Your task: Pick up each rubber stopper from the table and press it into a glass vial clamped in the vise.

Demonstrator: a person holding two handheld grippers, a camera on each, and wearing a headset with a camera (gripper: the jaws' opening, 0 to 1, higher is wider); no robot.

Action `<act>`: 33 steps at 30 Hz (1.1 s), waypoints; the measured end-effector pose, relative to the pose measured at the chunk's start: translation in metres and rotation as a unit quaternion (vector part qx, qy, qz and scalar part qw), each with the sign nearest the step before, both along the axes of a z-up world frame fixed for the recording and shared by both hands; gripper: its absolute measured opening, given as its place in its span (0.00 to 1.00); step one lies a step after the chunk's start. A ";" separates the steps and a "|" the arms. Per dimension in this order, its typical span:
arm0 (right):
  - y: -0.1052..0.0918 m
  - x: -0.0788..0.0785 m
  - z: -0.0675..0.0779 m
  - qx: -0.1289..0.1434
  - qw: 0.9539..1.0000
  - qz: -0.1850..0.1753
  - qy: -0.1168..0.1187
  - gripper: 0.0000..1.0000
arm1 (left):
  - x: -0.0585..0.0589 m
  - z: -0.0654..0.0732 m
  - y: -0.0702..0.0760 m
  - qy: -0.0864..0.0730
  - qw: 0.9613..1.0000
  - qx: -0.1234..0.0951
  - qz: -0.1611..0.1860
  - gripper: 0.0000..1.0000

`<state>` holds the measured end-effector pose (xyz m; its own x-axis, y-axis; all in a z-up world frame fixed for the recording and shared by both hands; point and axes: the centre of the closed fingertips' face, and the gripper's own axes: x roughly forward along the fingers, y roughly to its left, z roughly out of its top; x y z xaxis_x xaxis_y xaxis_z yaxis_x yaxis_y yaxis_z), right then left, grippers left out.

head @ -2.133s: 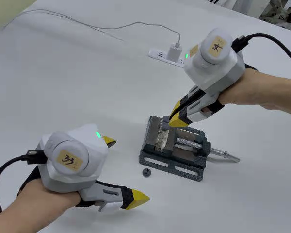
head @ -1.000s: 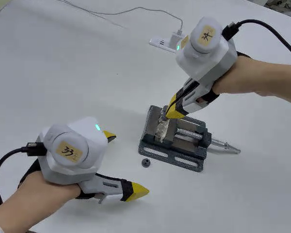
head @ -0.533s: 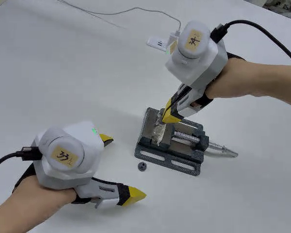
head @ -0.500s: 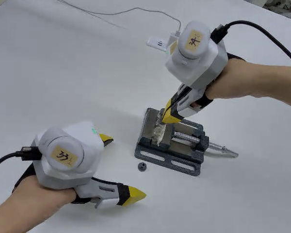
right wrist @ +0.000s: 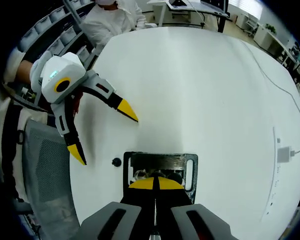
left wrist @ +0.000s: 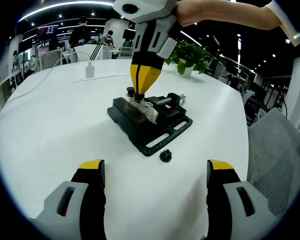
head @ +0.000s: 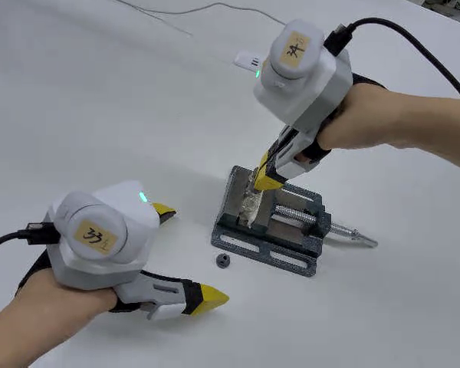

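A dark vise point(head: 270, 228) stands mid-table with glass vials point(head: 249, 205) clamped in it. My right gripper point(head: 266, 182) is shut, its yellow tips resting on top of the vials. In the left gripper view those tips point(left wrist: 140, 82) touch a dark stopper point(left wrist: 131, 91) seated on a vial in the vise point(left wrist: 155, 125). In its own view, the right gripper point(right wrist: 155, 184) hides the vial tops in the vise point(right wrist: 190, 165). A loose rubber stopper point(head: 223, 261) point(left wrist: 165, 155) point(right wrist: 116, 162) lies just in front of the vise. My left gripper point(head: 188, 253) point(left wrist: 155, 167) hovers open and empty short of it.
A white power strip point(head: 248, 60) with a charger point(left wrist: 90, 70) and cable lies at the table's far side. The vise's screw handle point(head: 353, 234) sticks out to the right. A potted plant point(left wrist: 190, 55) stands at the far edge, and a grey chair point(left wrist: 280, 150) beside the table.
The head camera has shifted. My right gripper stays shut at the vial tops, its body a little more upright. The left gripper remains open near the loose stopper.
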<state>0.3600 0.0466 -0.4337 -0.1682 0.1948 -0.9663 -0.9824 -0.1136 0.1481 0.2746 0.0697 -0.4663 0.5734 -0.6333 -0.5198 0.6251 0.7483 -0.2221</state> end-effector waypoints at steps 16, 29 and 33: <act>-0.005 -0.002 0.003 -0.021 1.000 0.013 -0.003 0.00 | 0.002 0.008 -0.004 -0.004 1.000 0.006 -0.002 0.82; -0.005 -0.005 0.004 0.003 0.999 0.018 -0.030 0.00 | 0.002 0.016 -0.002 -0.007 0.999 0.035 -0.010 0.75; -0.006 -0.001 0.003 0.030 0.999 0.001 -0.031 0.00 | -0.002 0.019 -0.001 -0.007 0.999 0.046 -0.017 0.73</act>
